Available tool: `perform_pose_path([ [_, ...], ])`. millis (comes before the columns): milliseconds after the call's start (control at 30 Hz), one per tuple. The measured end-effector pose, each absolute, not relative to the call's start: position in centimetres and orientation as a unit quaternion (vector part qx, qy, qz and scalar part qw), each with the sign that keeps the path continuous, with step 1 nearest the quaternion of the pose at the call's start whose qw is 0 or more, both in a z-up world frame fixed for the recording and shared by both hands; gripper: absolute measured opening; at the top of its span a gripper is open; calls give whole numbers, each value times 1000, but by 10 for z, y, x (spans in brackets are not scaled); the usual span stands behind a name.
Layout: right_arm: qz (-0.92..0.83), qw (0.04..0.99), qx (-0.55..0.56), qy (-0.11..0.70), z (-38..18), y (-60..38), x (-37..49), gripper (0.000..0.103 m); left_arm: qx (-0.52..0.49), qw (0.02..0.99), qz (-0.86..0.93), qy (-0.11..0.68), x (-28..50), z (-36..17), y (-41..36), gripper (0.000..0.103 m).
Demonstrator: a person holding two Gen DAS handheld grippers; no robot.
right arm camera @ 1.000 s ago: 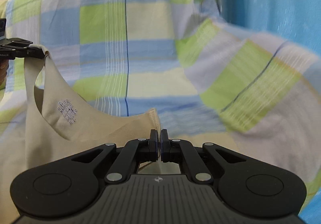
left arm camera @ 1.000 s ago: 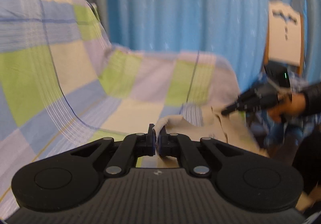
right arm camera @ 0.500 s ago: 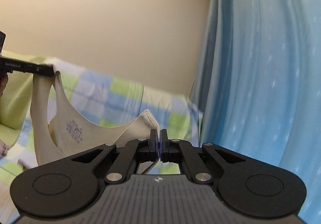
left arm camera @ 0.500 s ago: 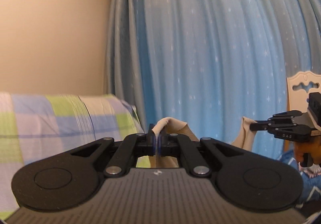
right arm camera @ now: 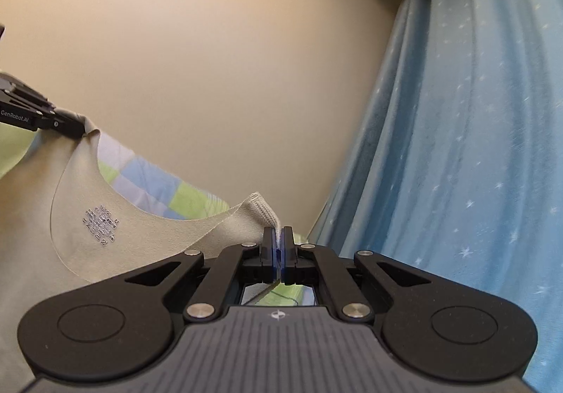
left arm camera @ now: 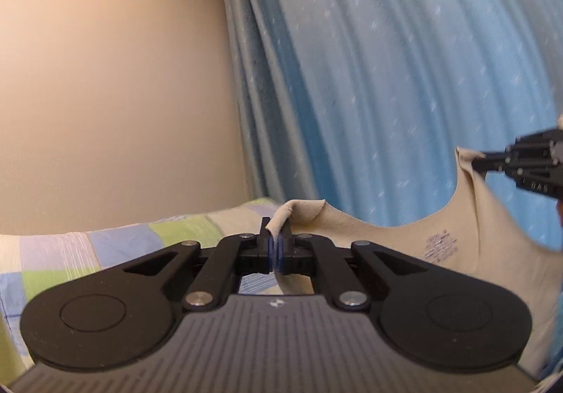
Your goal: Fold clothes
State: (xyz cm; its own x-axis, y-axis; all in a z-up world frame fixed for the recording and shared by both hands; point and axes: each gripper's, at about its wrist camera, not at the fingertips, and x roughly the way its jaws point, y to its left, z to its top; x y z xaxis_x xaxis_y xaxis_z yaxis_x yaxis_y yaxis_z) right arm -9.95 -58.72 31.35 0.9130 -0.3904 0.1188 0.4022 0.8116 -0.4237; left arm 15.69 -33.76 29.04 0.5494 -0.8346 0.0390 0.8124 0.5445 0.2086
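- The left hand-held gripper (left arm camera: pixel 273 242) is clamping one shoulder strap of the beige tank top (left arm camera: pixel 415 252), its jaws pressed together on a rolled bit of the hem.
- The right hand-held gripper (right arm camera: pixel 278 245) is doing the same on the other strap, its jaws closed on the ribbed edge — so each strap is being pinched at its top.
- The tank top is hanging in the air between the two, well above the checked bedsheet (left arm camera: pixel 105 248), with the scooped neckline sagging in a curve and a small printed label (right arm camera: pixel 100 222) showing just below it.
- Holding both straps high and apart is most likely letting the garment's own weight pull it flat and square, which makes it easier to lay down for a clean first fold; the folding itself is not yet begun.
- The cloth looks thin and limp, so it is likely to swing and crease if lowered unevenly.
- Counting: one garment, two straps held, two grippers — each one showing at the edge of the other's view — one bedsheet in blue, green and cream squares, one blue curtain (right arm camera: pixel 457 146) with pale star specks, one plain beige wall (left arm camera: pixel 112 93).
- The lower body of the tank top is hidden below both views.
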Motion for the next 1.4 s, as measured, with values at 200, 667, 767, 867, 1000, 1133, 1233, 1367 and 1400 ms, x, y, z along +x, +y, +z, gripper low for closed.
perform_pose_path([
  [200,-189,958,-202,77,240,-683,42,1,123,889,-440,19,291,198,-440,1],
  [667,-164,943,-24,287,-20,-777,177,30,131,879,-400,225,419,-43,-466,35],
  [767,-161,944,30,288,-10,-776,137,39,104,879,-401,236,411,-20,-440,36],
  [867,-159,937,78,300,-8,-775,98,42,101,869,-404,269,396,-19,-413,42],
  [1000,-148,927,124,321,-22,-771,69,42,119,843,-418,318,379,-44,-406,41],
  [1133,-134,926,146,321,-33,-766,62,44,135,834,-438,306,368,-50,-413,17],
  [1233,-134,923,117,341,-28,-768,67,0,149,832,-449,291,375,-36,-420,10],
  [1367,-203,915,51,345,-22,-775,66,0,126,830,-456,296,412,-19,-435,37],
  [1400,-214,915,48,338,-20,-777,64,0,122,825,-460,304,422,-18,-442,51],
])
